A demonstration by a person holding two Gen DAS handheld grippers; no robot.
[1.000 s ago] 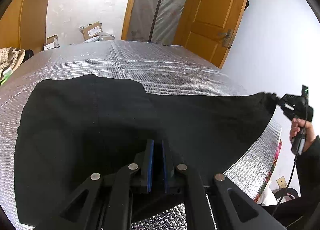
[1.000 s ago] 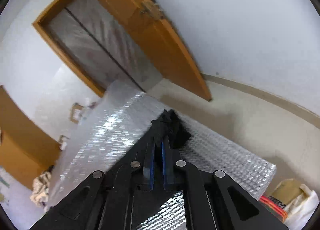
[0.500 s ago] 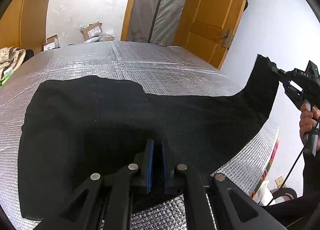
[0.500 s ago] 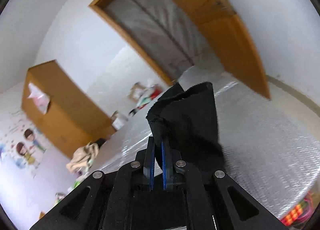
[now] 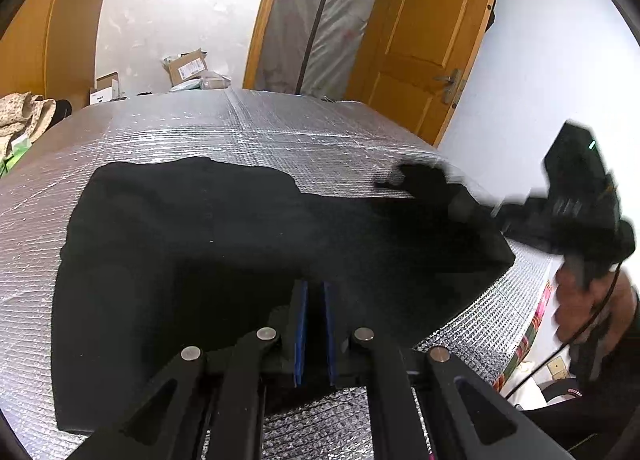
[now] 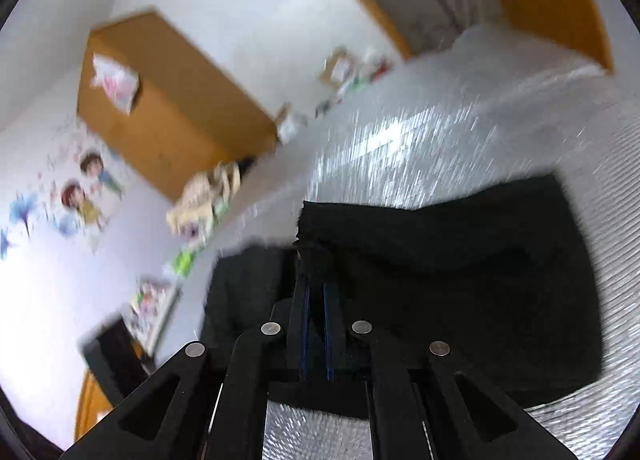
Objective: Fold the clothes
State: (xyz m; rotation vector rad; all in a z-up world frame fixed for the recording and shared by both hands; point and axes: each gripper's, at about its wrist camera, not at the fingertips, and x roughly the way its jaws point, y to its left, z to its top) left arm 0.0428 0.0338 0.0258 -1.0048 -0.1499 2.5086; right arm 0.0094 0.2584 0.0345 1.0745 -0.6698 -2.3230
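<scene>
R gripper [image 5: 404, 180] pinches black garment [image 5: 240, 260] corner, over its right part; long axis runs left-right. L gripper [image 5: 314, 324] pinches near hem (both jaws nearly closed).

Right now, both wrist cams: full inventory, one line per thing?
black garment: 1, black, spread on the silver surface, its right end folded over onto itself
silver quilted cover: 1, silver, over the whole work surface
wooden door: 1, orange-brown, open, far right
plastic sheet: 1, grey translucent, hung in the doorway
cardboard boxes: 2 or more, brown and white, on the floor behind
wooden cabinet: 1, orange-brown, against the wall
cartoon wall stickers: several, multicoloured, on the wall
beige cloth pile: 1, beige patterned, far left
left hand-held gripper: 1, black with blue pads, shut on the near garment edge
right hand-held gripper: 1, black, shut on the garment's folded end
person's hand: 1, holding the right hand-held gripper
</scene>
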